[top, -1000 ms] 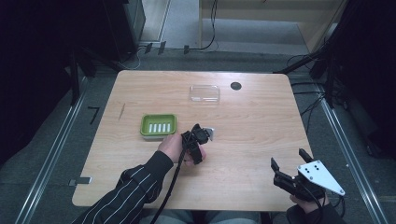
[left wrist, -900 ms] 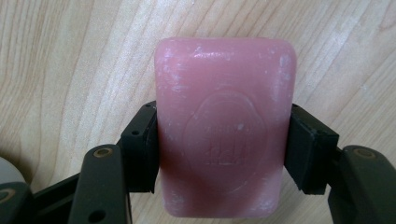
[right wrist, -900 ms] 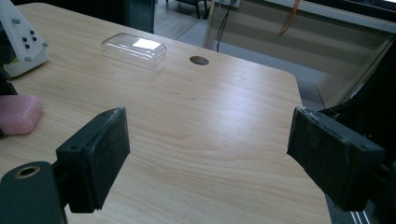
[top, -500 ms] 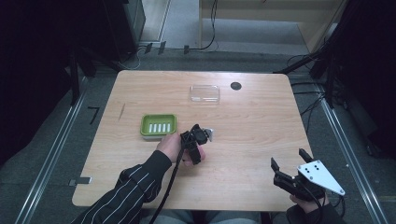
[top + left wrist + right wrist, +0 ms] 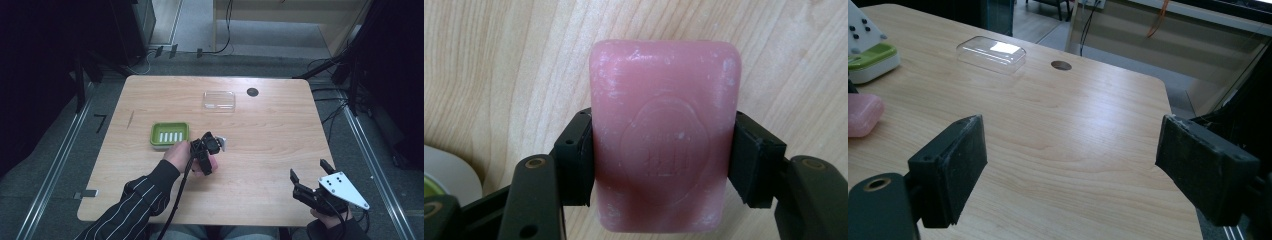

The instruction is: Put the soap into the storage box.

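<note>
My left claw [image 5: 659, 165] pinches the pink soap [image 5: 664, 150], grab done; green dish [image 5: 170, 135] waits beside it, right claw [image 5: 1083, 170] spread idle

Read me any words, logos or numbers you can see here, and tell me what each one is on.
Pink soap bar, clamped in the left gripper: an embossed oval seal with raised characters in it, too faint and worn to read.
Green soap dish: no text, only white ribs.
Clear plastic lid: no text visible.
Grey plate on the right gripper: holes, no lettering.
Nothing legible anywhere.
</note>
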Demonstrator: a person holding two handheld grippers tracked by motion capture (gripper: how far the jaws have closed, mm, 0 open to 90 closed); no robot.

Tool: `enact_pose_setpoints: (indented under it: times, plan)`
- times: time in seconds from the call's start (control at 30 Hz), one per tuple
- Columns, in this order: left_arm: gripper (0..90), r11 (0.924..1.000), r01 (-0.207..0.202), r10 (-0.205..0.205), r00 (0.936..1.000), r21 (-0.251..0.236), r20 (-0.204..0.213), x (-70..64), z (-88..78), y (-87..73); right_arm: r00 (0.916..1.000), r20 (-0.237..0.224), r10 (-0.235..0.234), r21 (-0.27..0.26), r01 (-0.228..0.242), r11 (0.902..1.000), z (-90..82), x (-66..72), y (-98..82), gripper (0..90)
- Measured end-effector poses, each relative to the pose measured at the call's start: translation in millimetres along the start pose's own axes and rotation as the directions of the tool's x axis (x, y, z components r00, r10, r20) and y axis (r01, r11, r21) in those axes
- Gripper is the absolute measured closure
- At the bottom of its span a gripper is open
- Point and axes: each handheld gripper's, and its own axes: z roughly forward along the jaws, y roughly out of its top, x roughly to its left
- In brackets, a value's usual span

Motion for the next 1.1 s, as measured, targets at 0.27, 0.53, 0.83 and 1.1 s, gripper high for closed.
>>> enact_pose_setpoints:
  times: [0.27,0.53,0.83,1.1]
  plan:
    - [38.8,0.9999,-0.014,0.015,0.9999,0.007,-0.001,2.4,-3.7,-8.2,1.0,0.0,-0.001,0.0,0.001,1.0,-0.1,-0.1,0.0,13.7]
    - [38.8,0.9991,-0.042,0.042,0.9991,0.01,-0.003,3.9,-7.5,-15.7,1.0,0.0,-0.003,-0.001,0.003,1.0,-0.2,-0.1,0.1,13.7]
    - [38.8,0.9977,-0.067,0.067,0.9977,0.006,0.006,6.4,-11.9,-23.3,1.0,-0.001,-0.001,-0.001,0.001,1.0,-0.2,0.0,0.0,13.7]
    - [38.8,0.9957,-0.092,0.092,0.9957,0.006,0.006,9.2,-17.7,-30.4,1.0,-0.001,0.002,0.0,-0.002,1.0,-0.3,0.1,0.0,13.7]
